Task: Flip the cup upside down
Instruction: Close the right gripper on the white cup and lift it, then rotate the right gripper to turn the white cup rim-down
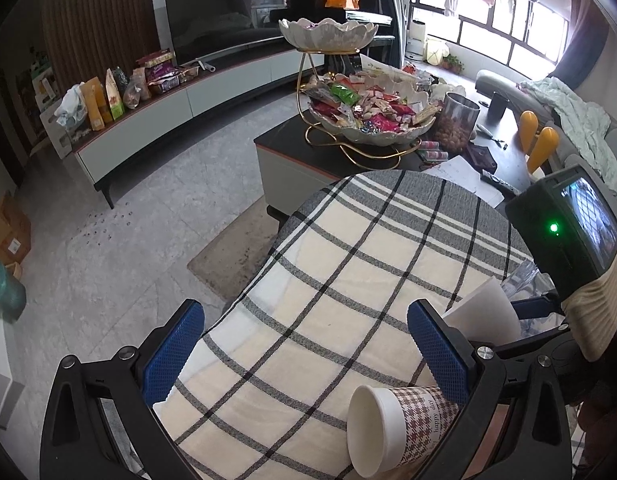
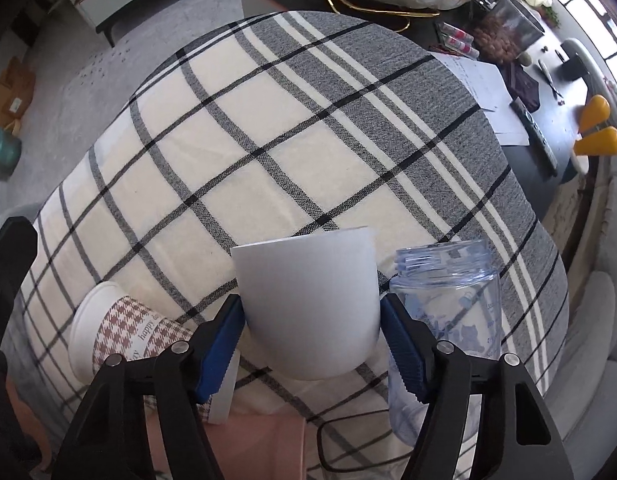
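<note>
A plain white cup [image 2: 308, 304] is gripped between the blue pads of my right gripper [image 2: 312, 340], held above the plaid tablecloth [image 2: 268, 152] with its mouth facing away and up; it also shows in the left wrist view [image 1: 488, 312]. A houndstooth paper cup [image 1: 392, 428] lies on its side on the cloth near my left gripper's right finger; it appears in the right wrist view [image 2: 120, 332] too. My left gripper [image 1: 304, 352] is open and empty over the cloth.
A clear plastic bottle [image 2: 448, 320] stands upright right of the white cup. Beyond the round table stands a dark coffee table [image 1: 292, 148] with a tiered candy bowl [image 1: 368, 112], a jar, papers and a remote. The floor lies to the left.
</note>
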`<state>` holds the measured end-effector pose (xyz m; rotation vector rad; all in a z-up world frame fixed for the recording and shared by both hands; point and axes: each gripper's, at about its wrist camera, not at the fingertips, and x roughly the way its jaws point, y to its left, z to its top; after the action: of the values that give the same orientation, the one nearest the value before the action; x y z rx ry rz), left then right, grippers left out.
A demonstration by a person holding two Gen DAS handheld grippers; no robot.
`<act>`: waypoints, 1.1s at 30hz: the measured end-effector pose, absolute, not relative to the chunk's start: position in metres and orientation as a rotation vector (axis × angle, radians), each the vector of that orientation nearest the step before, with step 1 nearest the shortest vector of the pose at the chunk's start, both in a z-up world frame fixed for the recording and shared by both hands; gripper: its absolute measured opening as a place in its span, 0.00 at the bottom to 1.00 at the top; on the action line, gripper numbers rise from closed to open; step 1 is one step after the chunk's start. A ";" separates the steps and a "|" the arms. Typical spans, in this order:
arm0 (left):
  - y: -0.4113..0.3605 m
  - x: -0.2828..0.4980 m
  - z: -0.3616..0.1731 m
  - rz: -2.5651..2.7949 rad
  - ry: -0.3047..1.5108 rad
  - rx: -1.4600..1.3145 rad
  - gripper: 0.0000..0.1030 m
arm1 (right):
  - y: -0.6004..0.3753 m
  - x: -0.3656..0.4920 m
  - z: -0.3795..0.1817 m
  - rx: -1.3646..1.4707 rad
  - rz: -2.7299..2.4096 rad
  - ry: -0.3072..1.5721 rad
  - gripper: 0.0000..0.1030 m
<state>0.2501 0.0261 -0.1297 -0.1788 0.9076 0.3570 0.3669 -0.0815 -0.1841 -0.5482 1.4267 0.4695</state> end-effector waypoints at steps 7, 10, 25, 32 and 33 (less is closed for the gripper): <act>0.032 0.243 -0.120 0.348 0.890 -0.197 1.00 | -0.086 0.362 -0.166 -0.492 0.445 1.373 0.67; 0.037 0.236 -0.109 0.340 0.870 -0.208 1.00 | -0.090 0.355 -0.145 -0.436 0.418 1.337 0.66; 0.087 0.140 -0.055 0.179 0.684 -0.166 1.00 | -0.142 0.229 -0.110 0.333 0.237 1.287 0.67; 0.109 0.101 -0.067 0.101 0.682 -0.169 1.00 | -0.138 0.160 -0.161 0.598 0.138 1.333 0.67; 0.110 0.096 -0.068 0.091 0.676 -0.157 1.00 | -0.136 0.155 -0.167 0.603 0.139 1.347 0.67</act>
<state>0.0960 0.1102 -0.0677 -0.1574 0.6759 0.0906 0.1553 -0.1359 -0.1666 0.6031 1.3473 0.1392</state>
